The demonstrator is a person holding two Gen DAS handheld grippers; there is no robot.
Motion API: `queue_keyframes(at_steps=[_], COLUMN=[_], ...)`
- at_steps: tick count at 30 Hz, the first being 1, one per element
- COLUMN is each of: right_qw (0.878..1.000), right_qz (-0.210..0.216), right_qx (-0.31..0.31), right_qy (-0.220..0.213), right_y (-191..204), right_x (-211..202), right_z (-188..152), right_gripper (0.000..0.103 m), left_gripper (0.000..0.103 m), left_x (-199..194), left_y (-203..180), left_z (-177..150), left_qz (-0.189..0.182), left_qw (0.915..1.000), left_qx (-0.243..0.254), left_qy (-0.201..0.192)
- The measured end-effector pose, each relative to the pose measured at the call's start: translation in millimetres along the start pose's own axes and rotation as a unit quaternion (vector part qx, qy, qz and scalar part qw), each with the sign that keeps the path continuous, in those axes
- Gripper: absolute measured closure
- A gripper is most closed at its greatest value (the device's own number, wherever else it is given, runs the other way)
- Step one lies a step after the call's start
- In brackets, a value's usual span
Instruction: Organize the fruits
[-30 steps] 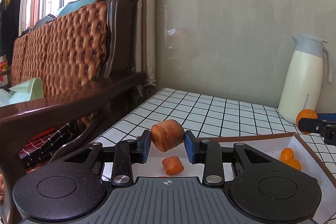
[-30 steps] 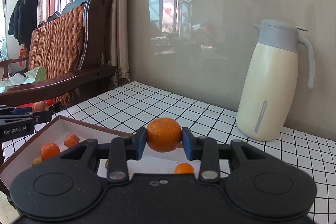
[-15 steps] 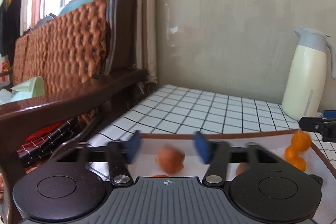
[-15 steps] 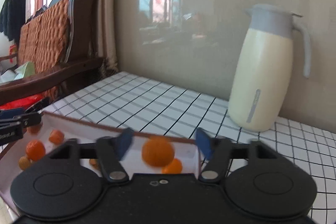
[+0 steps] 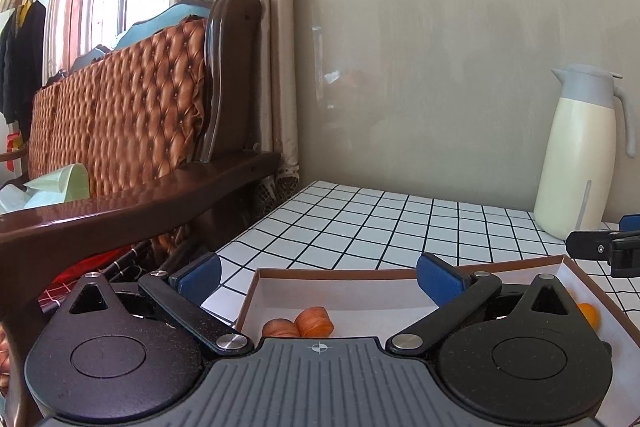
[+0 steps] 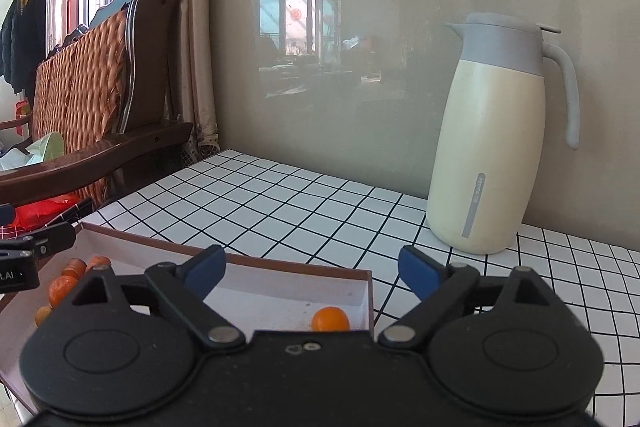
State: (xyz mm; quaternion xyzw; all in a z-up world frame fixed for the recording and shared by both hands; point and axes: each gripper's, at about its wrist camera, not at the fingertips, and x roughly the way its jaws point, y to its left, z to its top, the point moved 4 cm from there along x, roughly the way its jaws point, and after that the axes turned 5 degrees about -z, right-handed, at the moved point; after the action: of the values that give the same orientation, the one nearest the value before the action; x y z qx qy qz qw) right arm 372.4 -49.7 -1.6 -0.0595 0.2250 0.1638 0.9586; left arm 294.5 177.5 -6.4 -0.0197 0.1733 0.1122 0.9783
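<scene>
Both of my grippers have just let go over the box (image 5: pixel 400 273): a second ago the left one pinched a brownish-orange fruit and the right one a round orange, and now neither holds anything. My left gripper (image 5: pixel 318 275) stands spread as wide as it goes, blue pads far apart with nothing between them. My right gripper (image 6: pixel 310 267) is also wide, though its jaws are easing inward, again with nothing between them.

The dropped brownish fruits (image 5: pixel 298 325) lie on the white floor of the box, directly below and between my left fingers, close to the near-left corner, the two touching each other. In the right wrist view an orange (image 6: pixel 330 319) sits in the box's right-hand corner, just under the gripper body; whether it is the one I released I cannot say for certain (the fruits look much alike). More small oranges (image 6: pixel 66 281) cluster at the box's left end, beneath the other gripper.

I judge this pair delivered; the checked tabletop (image 6: pixel 280 211) ahead shows no loose fruit, only the cream jug (image 6: pixel 490 151).
</scene>
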Motion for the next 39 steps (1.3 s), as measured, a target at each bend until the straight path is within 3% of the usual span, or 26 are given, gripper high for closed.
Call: queue_keyframes(at_steps=[6, 19, 26, 33, 39], right_qw=[1.0, 1.0, 0.999, 0.998, 0.998], right_qz=[-0.001, 0.002, 0.0, -0.011, -0.015], right_qx=[-0.002, 0.003, -0.018, -0.023, -0.025], right_qy=[0.001, -0.02, -0.037, -0.052, -0.056], right_y=[1.0, -4.3, -4.7, -12.8, -17.4], right_x=[-1.1, -49.9, -113.6, -194.9, -255.6], right_z=[-1.7, 3.4, -0.4, -22.5, -47.2], right_gripper=[0.006, 0.006, 0.006, 0.006, 0.006], left_gripper=[0.0, 0.0, 0.0, 0.0, 0.0], left_x=[-1.8, -57.7, -113.6, -193.2, -259.4], left_y=[0.1, -3.9, -11.7, -35.4, -51.1], left_z=[-2.1, 0.4, -1.8, -10.4, -23.0], left_qz=[0.0, 0.001, -0.019, -0.042, -0.052], left_qw=[1.0, 0.9998, 0.9993, 0.9985, 0.9961], left_qx=[0.0, -0.009, -0.026, -0.006, 0.007], left_qy=[0.003, -0.017, -0.021, -0.033, -0.07])
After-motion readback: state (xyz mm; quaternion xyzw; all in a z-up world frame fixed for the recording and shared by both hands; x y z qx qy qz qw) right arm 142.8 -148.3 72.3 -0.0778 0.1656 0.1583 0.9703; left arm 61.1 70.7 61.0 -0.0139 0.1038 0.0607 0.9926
